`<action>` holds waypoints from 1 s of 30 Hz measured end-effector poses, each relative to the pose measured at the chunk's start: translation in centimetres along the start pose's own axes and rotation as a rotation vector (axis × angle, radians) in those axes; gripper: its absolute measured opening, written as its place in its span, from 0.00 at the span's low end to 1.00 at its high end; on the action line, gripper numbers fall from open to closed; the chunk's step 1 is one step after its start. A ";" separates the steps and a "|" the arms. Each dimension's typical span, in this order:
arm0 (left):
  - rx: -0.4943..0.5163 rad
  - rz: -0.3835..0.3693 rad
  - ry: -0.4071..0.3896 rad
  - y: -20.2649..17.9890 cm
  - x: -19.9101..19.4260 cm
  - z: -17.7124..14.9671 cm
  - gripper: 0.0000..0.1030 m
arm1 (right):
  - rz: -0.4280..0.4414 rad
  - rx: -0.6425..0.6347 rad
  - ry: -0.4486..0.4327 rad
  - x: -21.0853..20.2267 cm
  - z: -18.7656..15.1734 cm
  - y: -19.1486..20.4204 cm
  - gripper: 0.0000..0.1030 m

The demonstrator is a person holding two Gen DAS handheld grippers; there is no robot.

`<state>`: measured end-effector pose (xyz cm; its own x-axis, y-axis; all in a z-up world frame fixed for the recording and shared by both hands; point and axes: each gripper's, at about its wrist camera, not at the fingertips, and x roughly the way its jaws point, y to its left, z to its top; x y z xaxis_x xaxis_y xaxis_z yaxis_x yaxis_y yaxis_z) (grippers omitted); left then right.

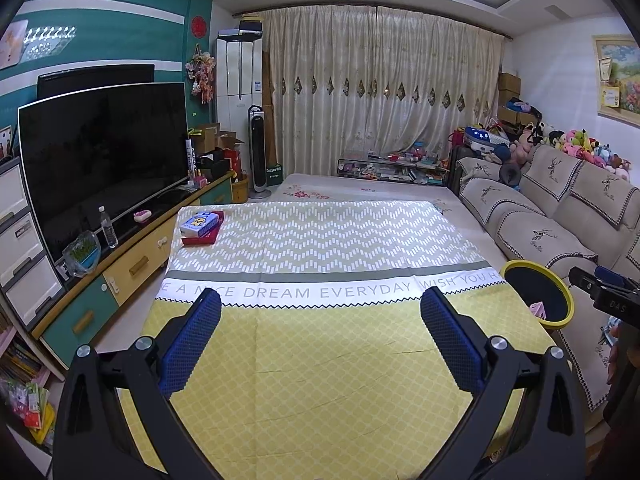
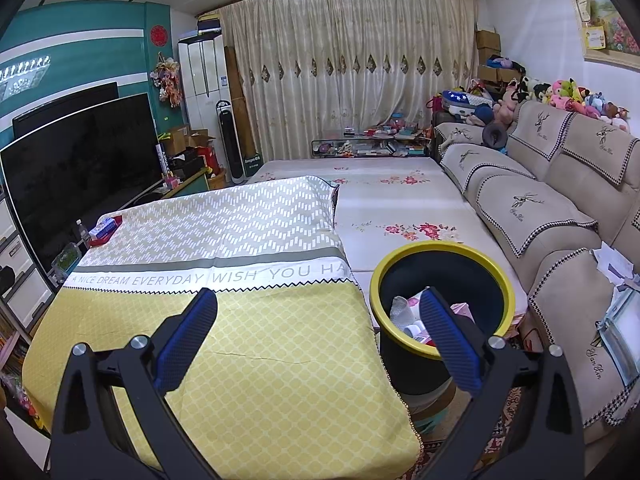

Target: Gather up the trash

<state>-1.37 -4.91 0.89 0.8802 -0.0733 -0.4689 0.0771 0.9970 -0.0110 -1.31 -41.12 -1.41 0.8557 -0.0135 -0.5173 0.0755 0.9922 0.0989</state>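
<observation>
Both the left gripper (image 1: 320,328) and right gripper (image 2: 318,324) hover, jaws open and empty, over the yellow-patterned cloth-covered worktop (image 2: 260,360); the yellow-rimmed black bin (image 2: 496,280) already holds scraps, so best scan the cloth before finishing.

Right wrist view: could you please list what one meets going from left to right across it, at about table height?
Television → water bottle → blue box on a red tray → patterned tablecloth → yellow-rimmed bin → sofa.
</observation>
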 end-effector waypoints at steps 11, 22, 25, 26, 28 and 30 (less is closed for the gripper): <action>0.000 -0.002 0.005 0.0 0.1 -0.1 0.95 | 0.000 0.000 0.001 0.1 -0.1 0.0 0.93; -0.002 -0.004 0.007 0.2 0.2 0.0 0.95 | 0.001 0.003 0.002 0.1 -0.1 0.1 0.93; -0.001 -0.005 0.010 0.2 0.3 0.0 0.95 | 0.001 0.003 0.005 0.3 -0.2 0.2 0.93; -0.001 -0.006 0.011 0.2 0.3 0.0 0.95 | 0.002 0.003 0.006 0.3 -0.3 0.2 0.93; 0.001 -0.006 0.012 0.2 0.4 0.0 0.95 | 0.002 0.006 0.008 0.4 -0.4 0.3 0.93; 0.003 -0.006 0.015 0.2 0.5 0.0 0.95 | 0.001 0.005 0.009 0.5 -0.5 0.4 0.93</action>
<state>-0.92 -4.78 0.61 0.8727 -0.0789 -0.4819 0.0839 0.9964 -0.0112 -1.12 -40.68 -2.02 0.8512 -0.0114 -0.5248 0.0772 0.9916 0.1036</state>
